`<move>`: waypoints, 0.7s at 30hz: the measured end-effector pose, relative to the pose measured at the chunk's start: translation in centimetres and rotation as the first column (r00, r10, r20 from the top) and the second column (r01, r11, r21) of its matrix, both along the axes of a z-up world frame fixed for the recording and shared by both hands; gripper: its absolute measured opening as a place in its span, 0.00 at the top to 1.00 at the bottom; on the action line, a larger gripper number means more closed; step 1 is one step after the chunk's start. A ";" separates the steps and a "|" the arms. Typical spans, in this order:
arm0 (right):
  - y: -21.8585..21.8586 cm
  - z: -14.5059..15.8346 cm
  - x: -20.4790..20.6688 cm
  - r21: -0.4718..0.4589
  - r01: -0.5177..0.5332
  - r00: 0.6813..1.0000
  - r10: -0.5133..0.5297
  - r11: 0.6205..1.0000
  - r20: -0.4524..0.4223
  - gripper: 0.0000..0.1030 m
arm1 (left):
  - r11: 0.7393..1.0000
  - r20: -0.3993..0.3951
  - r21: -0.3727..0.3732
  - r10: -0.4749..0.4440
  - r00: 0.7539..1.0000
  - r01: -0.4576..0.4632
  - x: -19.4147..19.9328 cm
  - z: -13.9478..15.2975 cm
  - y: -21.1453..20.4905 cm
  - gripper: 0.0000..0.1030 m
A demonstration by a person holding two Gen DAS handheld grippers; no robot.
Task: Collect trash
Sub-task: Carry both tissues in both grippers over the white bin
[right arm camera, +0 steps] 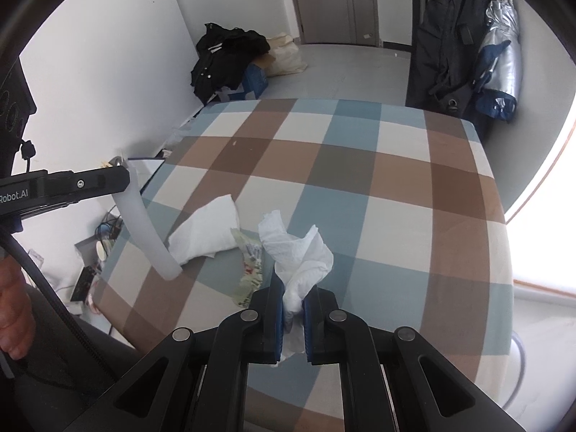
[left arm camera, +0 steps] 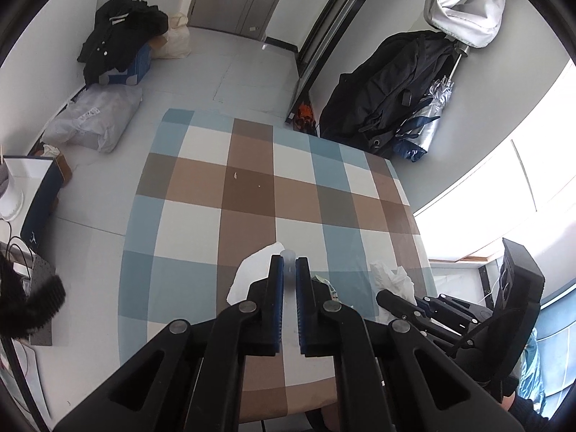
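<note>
My left gripper (left arm camera: 289,262) is shut on a translucent white plastic tube (left arm camera: 288,273), held above the checked table (left arm camera: 248,187). In the right wrist view the left gripper (right arm camera: 120,171) shows at the left with the tube (right arm camera: 144,230) hanging down from it. My right gripper (right arm camera: 293,297) is shut on a crumpled white tissue (right arm camera: 298,252), held above the table (right arm camera: 396,187). A folded white napkin (right arm camera: 207,230) and a printed wrapper (right arm camera: 250,262) lie on the table below; they also show in the left wrist view, the napkin (left arm camera: 248,275) and the wrapper (left arm camera: 324,282).
Small white crumbs (left arm camera: 235,175) lie mid-table. On the floor are a plastic bag (left arm camera: 93,118), black clothes on a blue box (left arm camera: 122,36) and a cloth bag (left arm camera: 178,39). Dark coats and an umbrella (left arm camera: 406,97) hang at the far right. A bright window (left arm camera: 504,194) is right.
</note>
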State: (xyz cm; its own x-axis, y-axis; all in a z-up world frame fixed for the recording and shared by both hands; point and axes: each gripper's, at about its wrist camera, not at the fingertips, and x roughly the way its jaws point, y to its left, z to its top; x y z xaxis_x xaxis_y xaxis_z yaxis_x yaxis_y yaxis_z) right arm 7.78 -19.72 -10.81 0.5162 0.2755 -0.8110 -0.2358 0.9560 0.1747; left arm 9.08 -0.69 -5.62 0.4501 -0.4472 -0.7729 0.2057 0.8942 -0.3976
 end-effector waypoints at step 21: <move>-3.0 5.5 -3.5 0.113 0.018 0.992 -0.032 0.993 0.124 0.92 | 0.998 0.121 0.066 -0.018 0.992 0.010 -2.1 6.1 -2.3 0.98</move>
State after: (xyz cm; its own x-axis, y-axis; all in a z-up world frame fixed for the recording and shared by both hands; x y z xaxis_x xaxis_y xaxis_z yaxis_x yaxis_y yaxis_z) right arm 4.28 -22.71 -5.27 0.6195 0.3465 -0.7044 -0.2386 0.9380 0.2515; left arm 6.97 -2.99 0.47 0.5368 -0.4046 -0.7404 0.2615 0.9141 -0.3099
